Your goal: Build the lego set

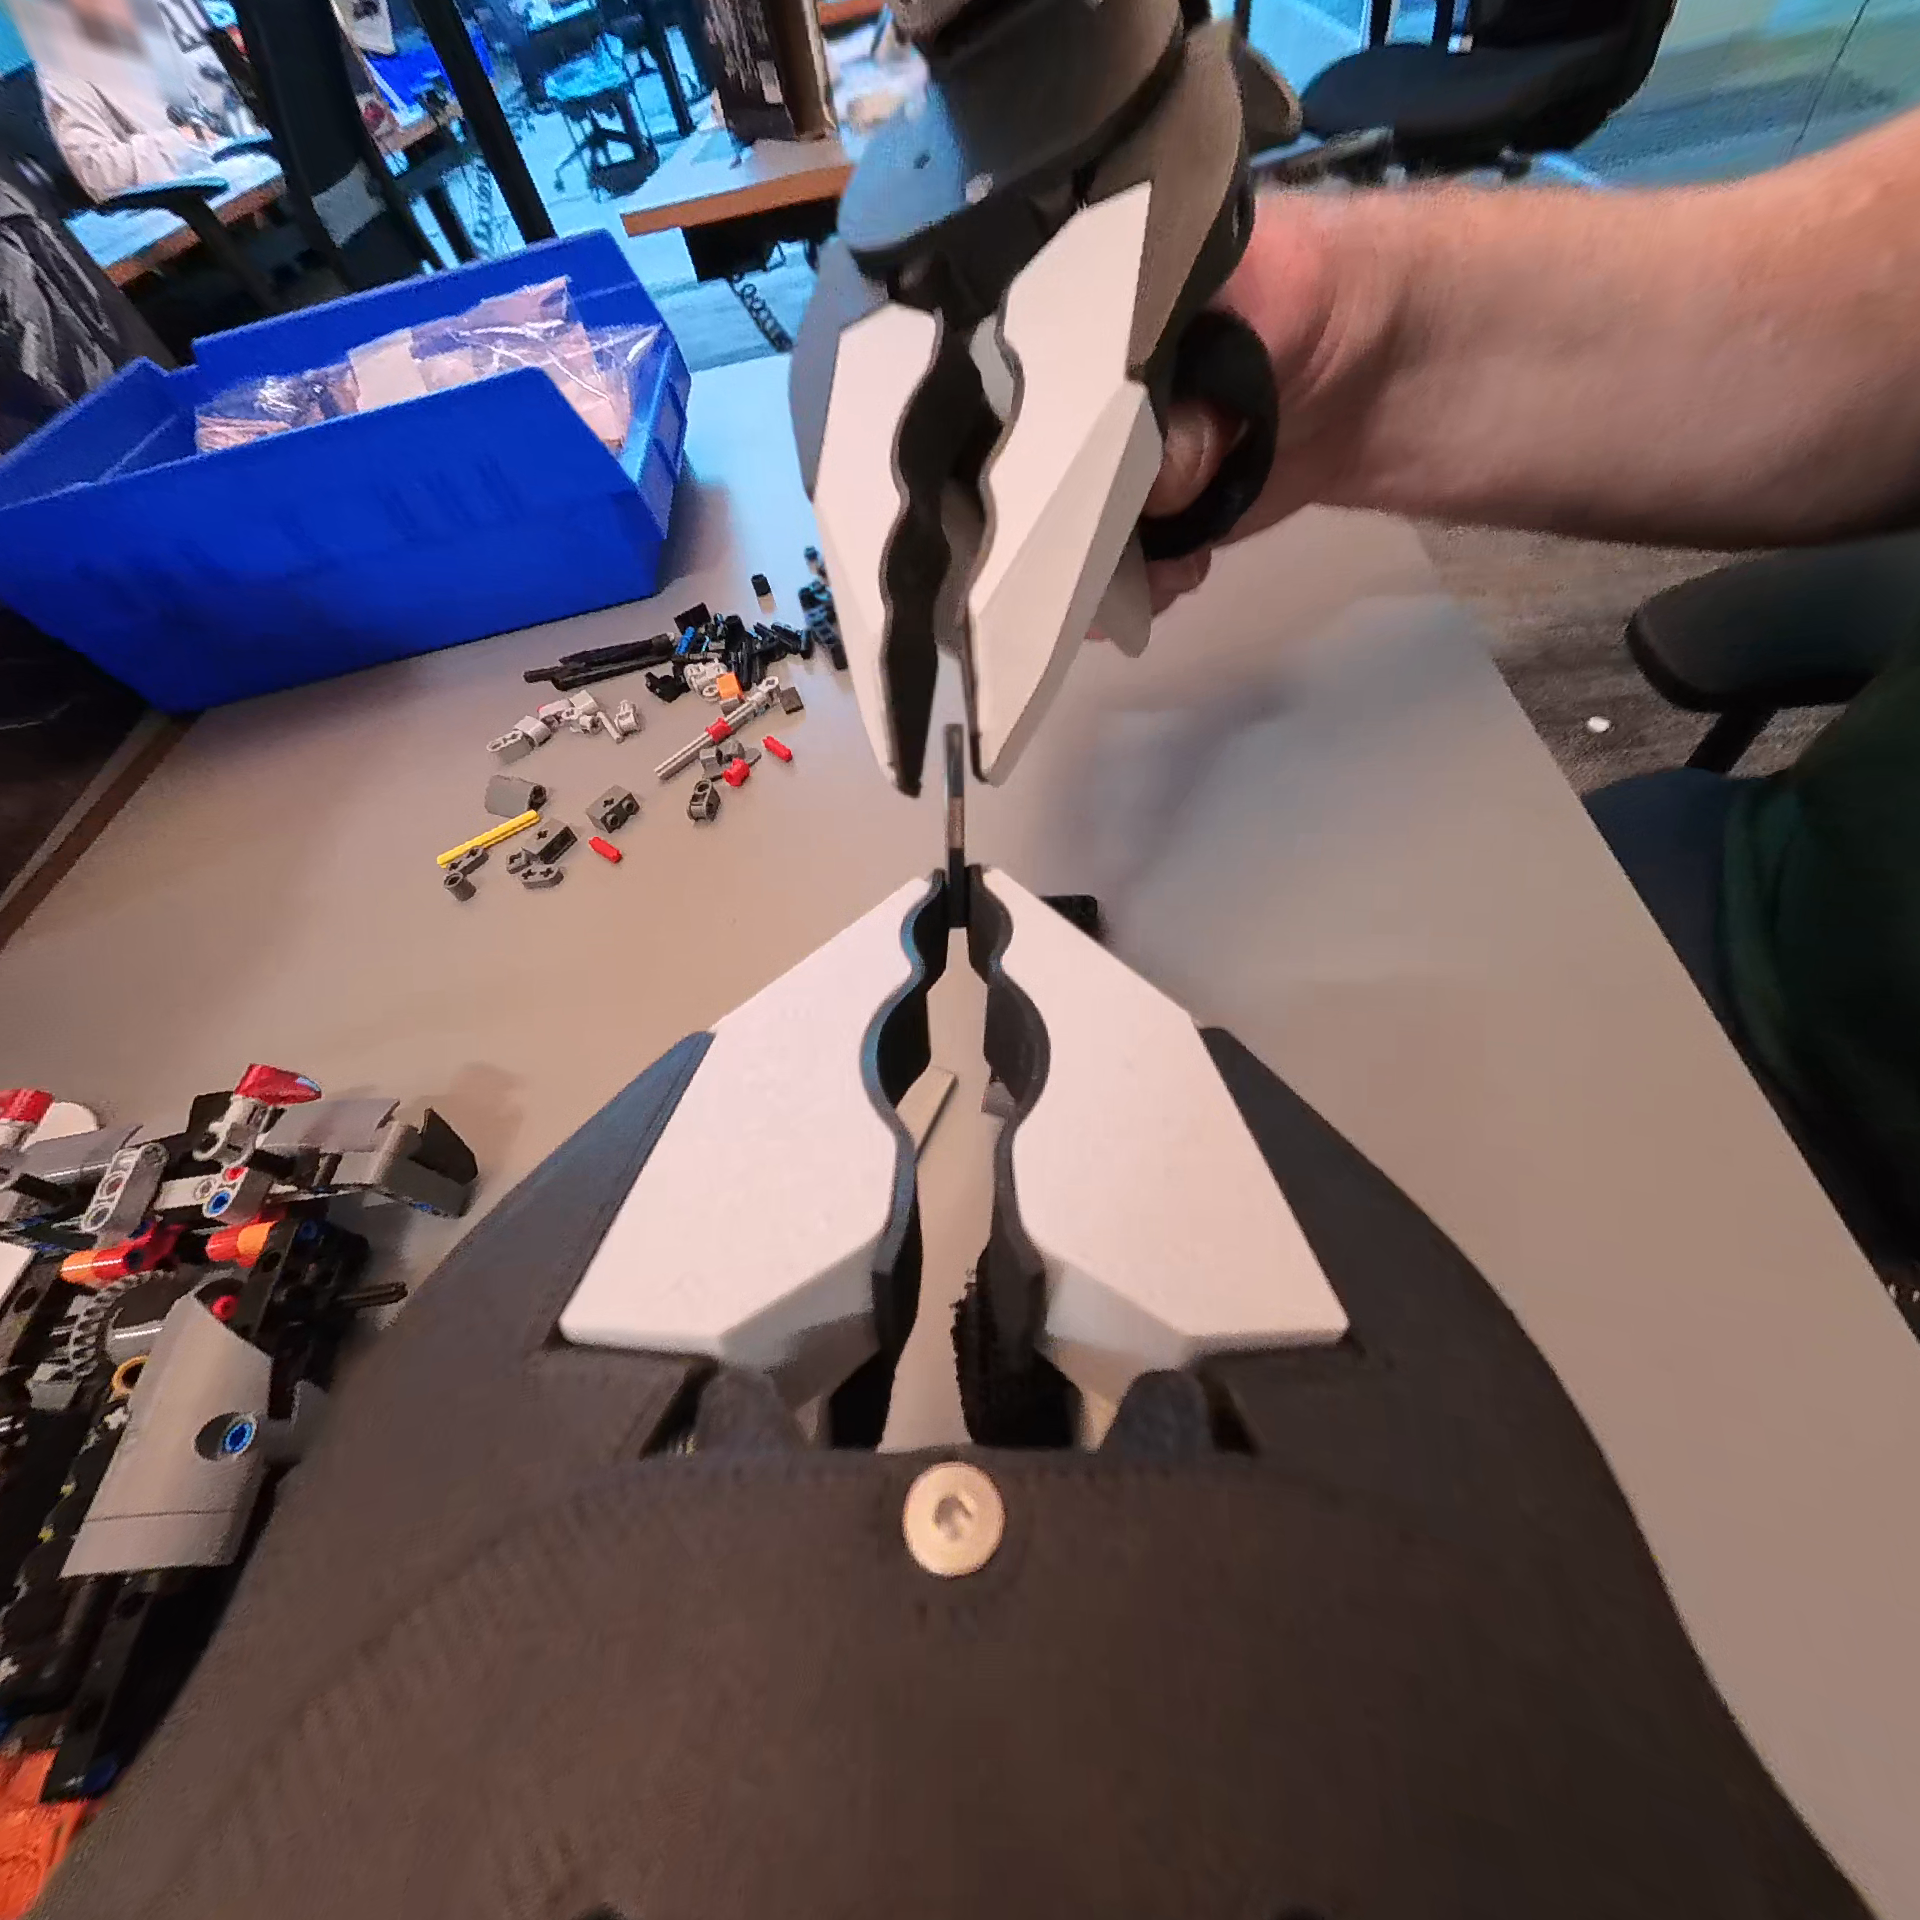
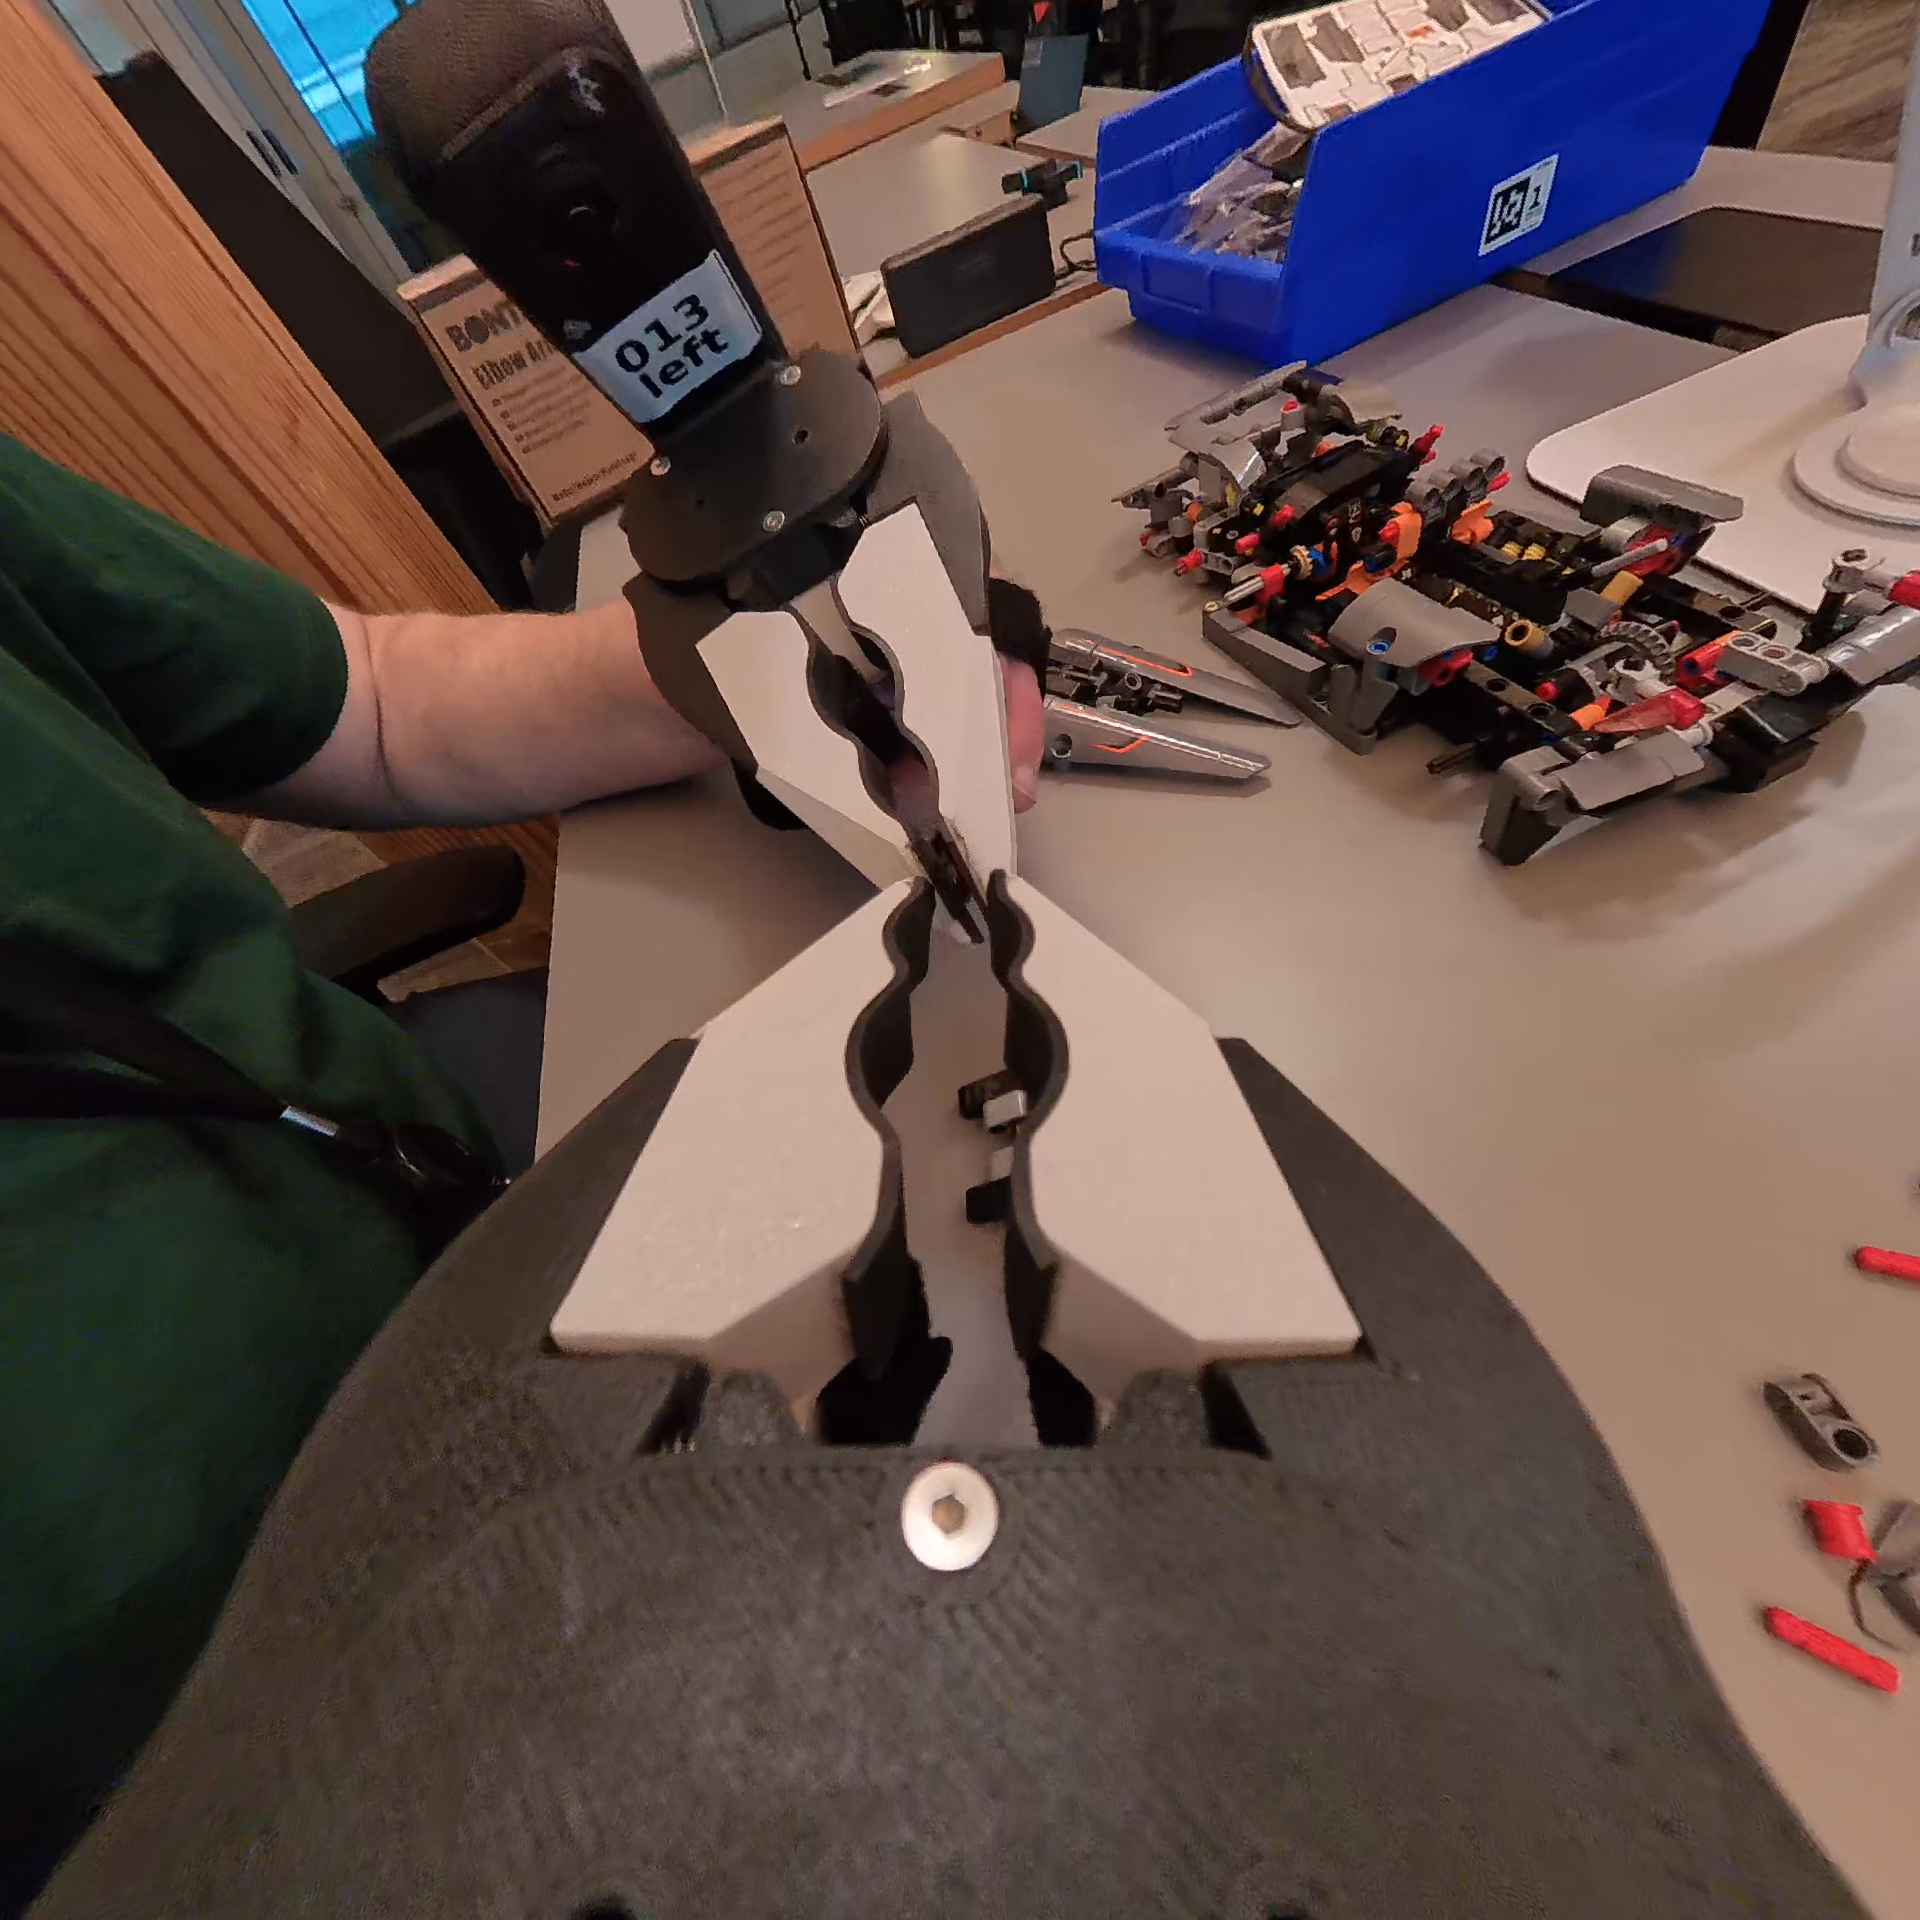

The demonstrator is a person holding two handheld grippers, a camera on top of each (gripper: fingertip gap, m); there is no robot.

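A smooth grey worktop [image 1: 1299,831] stands in an office room with wooden panelling, black chairs and further desks behind. Two hand-held grippers meet tip to tip above it. The left hand-held gripper [image 1: 954,896] has its white fingers pressed together on one end of a thin dark lego axle [image 1: 953,805]; the right hand-held gripper [image 1: 940,774] pinches the other end. One part-built grey, black and orange lego car chassis [image 2: 1507,613] lies toward the far edge, with one blue plastic bin [image 1: 343,499] holding clear bags beyond. A scatter of small loose grey, black, red and yellow lego pieces [image 1: 644,748] lies near the bin, too many to count.
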